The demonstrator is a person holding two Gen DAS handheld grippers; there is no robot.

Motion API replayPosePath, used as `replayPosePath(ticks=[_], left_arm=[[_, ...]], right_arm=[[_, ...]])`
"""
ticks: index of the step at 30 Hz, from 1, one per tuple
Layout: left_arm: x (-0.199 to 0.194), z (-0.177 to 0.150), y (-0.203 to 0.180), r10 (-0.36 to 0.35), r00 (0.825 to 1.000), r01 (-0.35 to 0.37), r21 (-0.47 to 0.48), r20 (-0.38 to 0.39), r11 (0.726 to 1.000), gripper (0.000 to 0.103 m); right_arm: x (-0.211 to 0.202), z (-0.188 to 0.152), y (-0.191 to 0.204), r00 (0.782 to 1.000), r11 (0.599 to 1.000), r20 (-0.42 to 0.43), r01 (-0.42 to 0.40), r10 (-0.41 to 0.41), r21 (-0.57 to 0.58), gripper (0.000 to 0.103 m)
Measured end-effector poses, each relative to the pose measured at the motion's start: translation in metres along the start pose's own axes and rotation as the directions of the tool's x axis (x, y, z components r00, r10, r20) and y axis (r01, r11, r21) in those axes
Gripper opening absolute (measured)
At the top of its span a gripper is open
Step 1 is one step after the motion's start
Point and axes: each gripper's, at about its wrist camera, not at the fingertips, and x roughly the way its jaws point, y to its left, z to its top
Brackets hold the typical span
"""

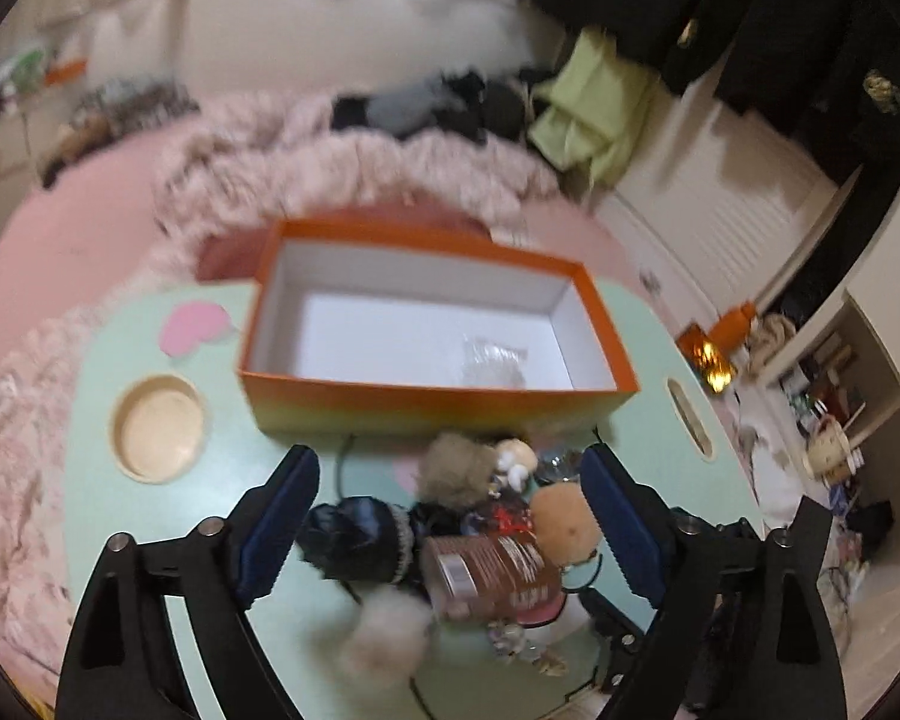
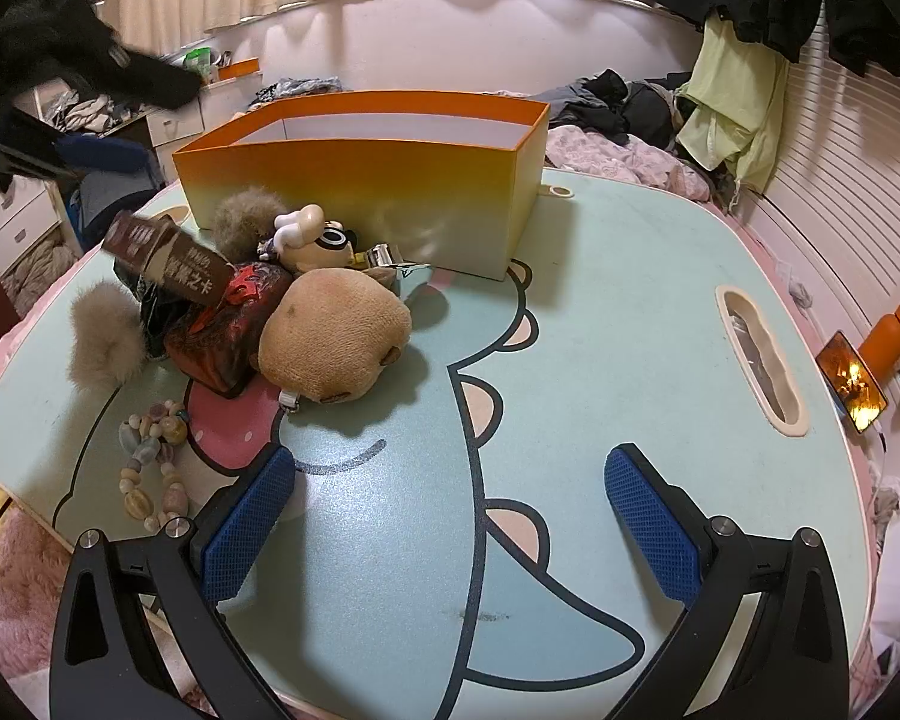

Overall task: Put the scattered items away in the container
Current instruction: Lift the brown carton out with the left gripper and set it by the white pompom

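The left gripper [image 1: 450,534] hangs wide open over the pile of scattered items [image 1: 480,540], gripping nothing. The right gripper [image 2: 450,516] gapes empty above the counter [image 2: 600,312]. The orange box [image 2: 360,180] sits by the counter's far edge.

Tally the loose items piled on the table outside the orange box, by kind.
Fur pompoms: 2
Plush toys: 2
Brown cartons: 1
Bead bracelets: 1
Red-black pouches: 1
Total: 7 clearly told apart; smaller bits underneath are hidden.

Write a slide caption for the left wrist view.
Open left claw hovers above a pile of trinkets before the orange box.
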Motion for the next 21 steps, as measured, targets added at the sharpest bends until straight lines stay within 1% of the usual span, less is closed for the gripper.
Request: replayPosePath(ticks=[3, 5, 8, 9, 11, 13, 14, 15, 17, 18, 20, 21], left_arm=[[-0.013, -0.026, -0.003, 0.033, 0.998, -0.036, 0.077, 0.048, 0.996, 0.094], [-0.015, -0.043, -0.004, 0.075, 0.995, -0.082, 0.116, 0.066, 0.99, 0.094], [-0.014, -0.076, -0.002, 0.146, 0.984, -0.161, 0.156, 0.099, 0.975, 0.094], [-0.012, -0.084, -0.001, 0.157, 0.982, -0.172, 0.165, 0.101, 0.971, 0.094], [-0.012, -0.101, 0.001, 0.154, 0.983, -0.169, 0.176, 0.096, 0.97, 0.094], [-0.013, -0.118, 0.004, 0.102, 0.99, -0.117, 0.172, 0.094, 0.978, 0.094], [-0.013, -0.124, 0.003, 0.084, 0.992, -0.1, 0.175, 0.097, 0.98, 0.094], [-0.012, -0.129, 0.003, 0.083, 0.991, -0.1, 0.173, 0.104, 0.98, 0.094], [-0.005, -0.135, 0.0, 0.129, 0.984, -0.149, 0.163, 0.123, 0.975, 0.094], [0.0, -0.137, -0.003, 0.15, 0.981, -0.17, 0.168, 0.12, 0.971, 0.094], [0.013, -0.138, -0.006, 0.179, 0.981, -0.191, 0.184, 0.081, 0.964, 0.094], [0.019, -0.137, -0.006, 0.179, 0.982, -0.187, 0.183, 0.057, 0.965, 0.094]], right_arm=[[0.0, 0.0, 0.0, 1.0, 1.0, 0.0, 0.0, 0.0, 0.0, 0.103], [0.0, 0.0, 0.001, 1.0, 1.0, 0.0, 0.0, 0.0, 0.0, 0.103], [0.0, 0.0, 0.001, 1.0, 1.0, 0.0, 0.001, -0.001, 0.0, 0.103], [0.0, -0.001, 0.0, 1.0, 1.0, 0.0, 0.0, 0.0, 0.0, 0.103], [0.0, 0.0, 0.0, 1.0, 1.0, 0.0, -0.001, 0.001, 0.0, 0.103], [0.0, -0.001, 0.0, 1.0, 1.0, 0.0, 0.0, 0.0, 0.0, 0.103], [-0.001, -0.001, 0.0, 1.0, 1.0, 0.0, 0.001, -0.001, 0.0, 0.103], [-0.001, -0.001, 0.0, 1.0, 1.0, 0.0, 0.0, 0.0, 0.001, 0.103], [0.0, -0.001, 0.0, 1.0, 1.0, 0.0, 0.001, -0.001, 0.0, 0.103], [0.0, -0.001, -0.001, 1.0, 1.0, 0.0, 0.0, 0.0, 0.0, 0.103], [-0.001, -0.001, -0.001, 1.0, 1.0, 0.0, -0.001, 0.001, 0.0, 0.103], [-0.001, -0.001, -0.001, 1.0, 1.0, 0.001, -0.001, 0.001, 0.0, 0.103]])
